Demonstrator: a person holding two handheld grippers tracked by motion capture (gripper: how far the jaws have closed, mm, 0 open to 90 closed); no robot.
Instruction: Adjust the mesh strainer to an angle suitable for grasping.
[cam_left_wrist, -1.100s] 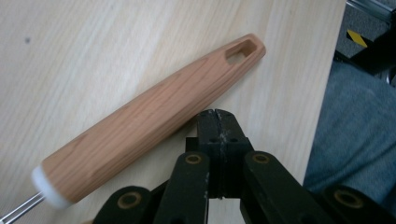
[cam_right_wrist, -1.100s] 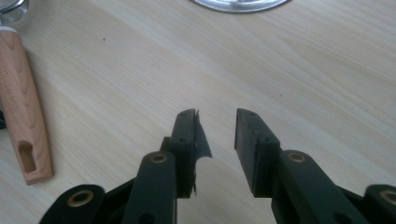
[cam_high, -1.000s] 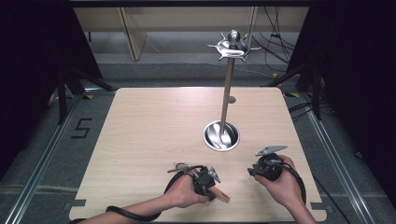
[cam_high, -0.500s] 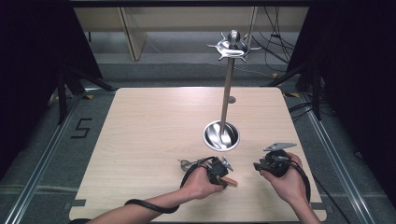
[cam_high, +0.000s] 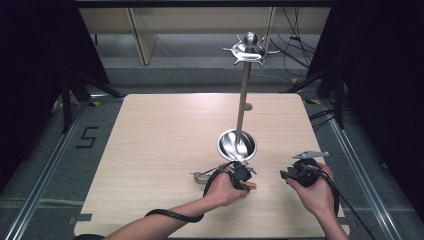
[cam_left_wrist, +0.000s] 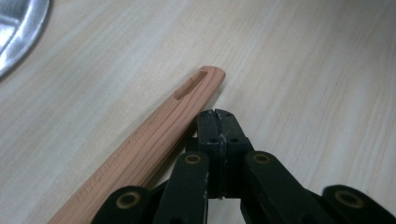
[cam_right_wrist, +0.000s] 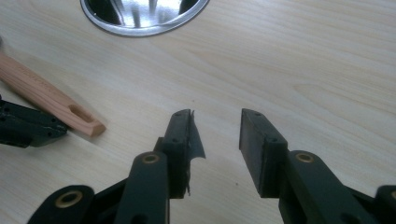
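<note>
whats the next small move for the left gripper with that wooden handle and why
Probably open the left gripper and shift it sideways over the wooden handle. Its jaws are shut with nothing between them, and the handle lies flat on the table just beside them, so no grip is possible yet.

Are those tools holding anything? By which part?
Nothing. The left tool is shut beside the wooden handle, not on it; the right tool, its jaws just opened wider, is empty.

Lab test rig – black curtains (cam_high: 35, 75), floor rails (cam_high: 42, 175), cables (cam_high: 300, 50).
</note>
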